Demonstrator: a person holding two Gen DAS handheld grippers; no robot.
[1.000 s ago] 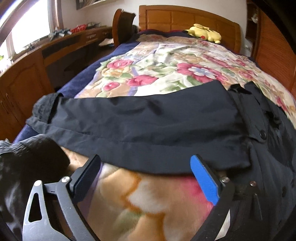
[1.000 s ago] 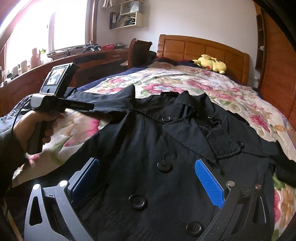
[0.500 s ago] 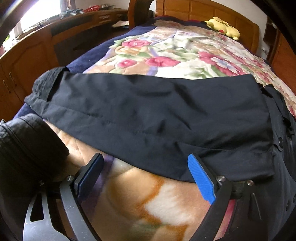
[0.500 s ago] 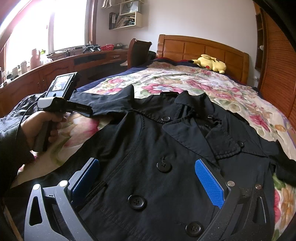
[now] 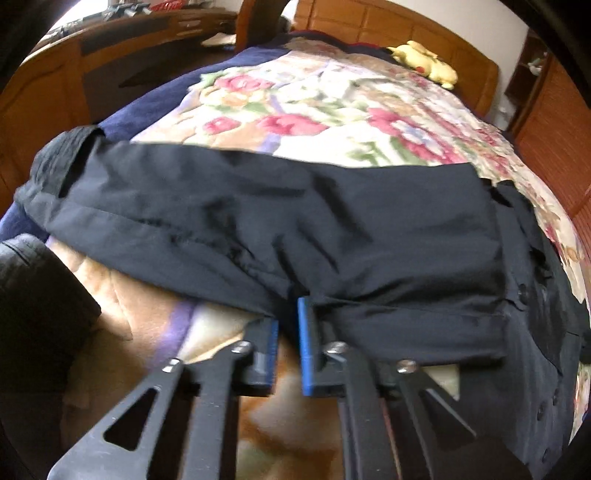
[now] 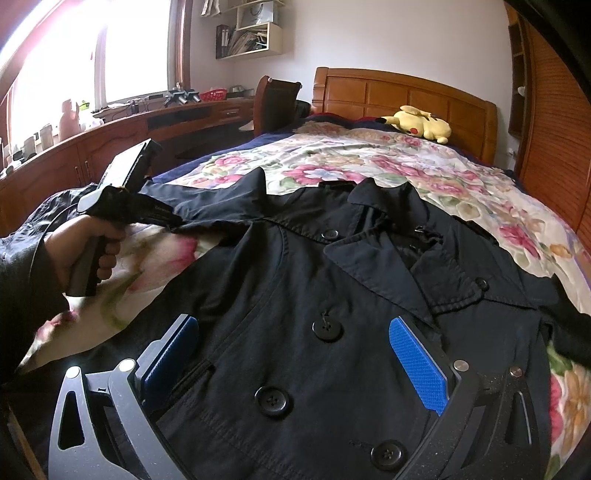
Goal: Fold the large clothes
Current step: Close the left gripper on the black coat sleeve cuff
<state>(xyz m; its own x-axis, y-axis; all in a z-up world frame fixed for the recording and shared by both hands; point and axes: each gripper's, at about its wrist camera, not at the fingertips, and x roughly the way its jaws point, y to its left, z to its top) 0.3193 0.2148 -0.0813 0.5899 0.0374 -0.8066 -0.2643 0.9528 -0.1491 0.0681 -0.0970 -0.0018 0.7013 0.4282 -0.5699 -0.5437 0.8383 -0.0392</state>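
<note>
I see a bed with a floral blanket [image 6: 406, 173] and a wooden headboard [image 6: 399, 94]. A yellow plush toy [image 6: 417, 123] lies near the headboard. Left of the bed stand a chair [image 6: 277, 105] and a long wooden table [image 6: 122, 144], with wall shelves [image 6: 251, 31] above.

The coat [image 6: 332, 295] is plain black with black buttons [image 6: 327, 329]. It lies on a cream blanket [image 6: 388, 170] patterned with pink and red flowers. Far off sits a yellow plush toy [image 6: 417, 123]; the gripper pads [image 6: 417, 365] are blue.
</note>
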